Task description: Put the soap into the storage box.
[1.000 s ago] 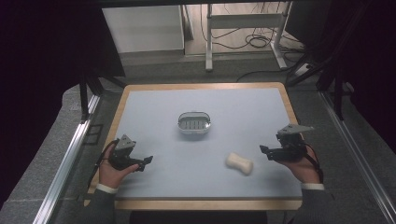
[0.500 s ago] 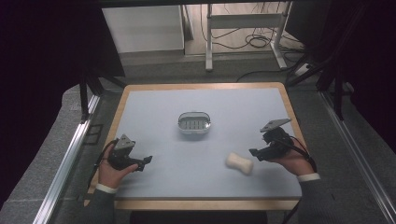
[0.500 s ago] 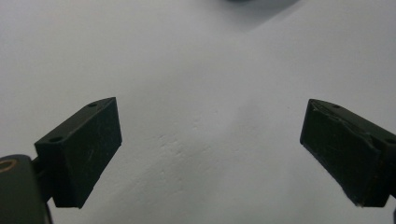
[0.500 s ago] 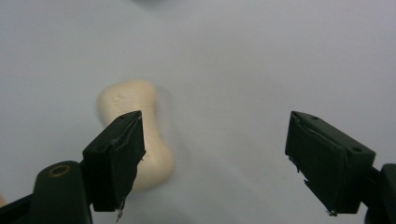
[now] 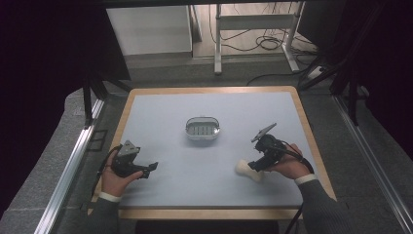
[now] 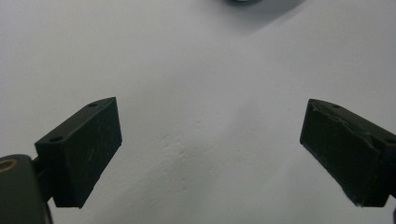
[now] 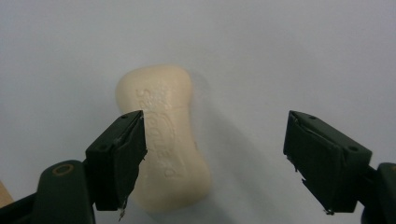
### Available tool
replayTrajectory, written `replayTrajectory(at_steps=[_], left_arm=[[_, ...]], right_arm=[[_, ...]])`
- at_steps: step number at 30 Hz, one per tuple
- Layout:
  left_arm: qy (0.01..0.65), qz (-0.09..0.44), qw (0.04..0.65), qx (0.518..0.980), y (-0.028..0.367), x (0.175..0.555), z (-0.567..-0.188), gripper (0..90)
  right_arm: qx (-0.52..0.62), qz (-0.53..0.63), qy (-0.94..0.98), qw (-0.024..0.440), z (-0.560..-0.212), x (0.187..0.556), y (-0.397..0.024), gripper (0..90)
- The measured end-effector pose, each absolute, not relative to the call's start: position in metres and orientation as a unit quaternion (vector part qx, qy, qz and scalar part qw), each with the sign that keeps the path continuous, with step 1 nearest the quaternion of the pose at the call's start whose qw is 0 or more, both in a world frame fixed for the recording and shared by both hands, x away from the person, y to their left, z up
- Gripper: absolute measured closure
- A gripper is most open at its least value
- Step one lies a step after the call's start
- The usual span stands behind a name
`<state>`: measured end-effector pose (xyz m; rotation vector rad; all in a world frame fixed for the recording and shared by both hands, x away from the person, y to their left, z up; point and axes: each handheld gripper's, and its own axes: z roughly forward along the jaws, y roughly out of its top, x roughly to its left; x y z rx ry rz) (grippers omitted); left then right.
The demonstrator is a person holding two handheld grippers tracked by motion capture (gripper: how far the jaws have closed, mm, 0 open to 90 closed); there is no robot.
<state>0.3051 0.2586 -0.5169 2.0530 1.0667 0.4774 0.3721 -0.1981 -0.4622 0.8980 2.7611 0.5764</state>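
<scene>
A cream bar of soap (image 5: 245,169) (image 7: 163,140) lies flat on the pale blue tabletop (image 5: 160,112), right of centre near the front. My right gripper (image 5: 255,165) (image 7: 214,122) hangs just above it, open. The jaws have just been closing a little. The soap sits behind the left jaw and partly in the gap, and neither pad presses on it. An oval metal soap dish (image 5: 202,128) stands in the middle of the table. Over bare tabletop at the front left, my left gripper (image 5: 150,168) (image 6: 210,122) is held still, its jaws wide open with nothing between them.
A wooden rim (image 5: 209,213) borders the tabletop. Metal rails (image 5: 68,170) run along the left side, and a similar one runs along the right. Beyond the far edge are a white panel (image 5: 148,29), desk legs (image 5: 217,39) and cables on the floor.
My right hand has moved left across the table and slightly down, bringing its gripper from beside the soap to right over it. The left hand has stayed put.
</scene>
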Motion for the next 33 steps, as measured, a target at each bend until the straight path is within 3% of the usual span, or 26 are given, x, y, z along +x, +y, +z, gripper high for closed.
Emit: replayTrajectory(at_steps=[14, 27, 29, 30, 33], left_arm=[[0.418, 0.186, 0.381, 0.804, 0.259, 0.304, -0.516, 6.0], [0.417, 0.186, 0.380, 0.804, 0.259, 0.304, -0.517, 6.0], [0.417, 0.187, 0.380, 0.804, 0.259, 0.304, -0.517, 5.9], [0.417, 0.187, 0.380, 0.805, 0.258, 0.304, -0.517, 6.0], [0.418, 0.186, 0.382, 0.803, 0.259, 0.304, -0.516, 6.0]], right_arm=[[0.278, 0.148, 0.947, 0.070, -0.478, 0.369, -0.176, 22.6], [0.261, 0.119, 0.957, 0.048, -0.490, 0.366, -0.169, 31.8], [0.259, 0.109, 0.958, 0.054, -0.491, 0.365, -0.167, 34.3], [0.258, 0.102, 0.959, 0.054, -0.493, 0.365, -0.166, 41.0], [0.253, 0.100, 0.961, 0.048, -0.494, 0.366, -0.165, 48.5]])
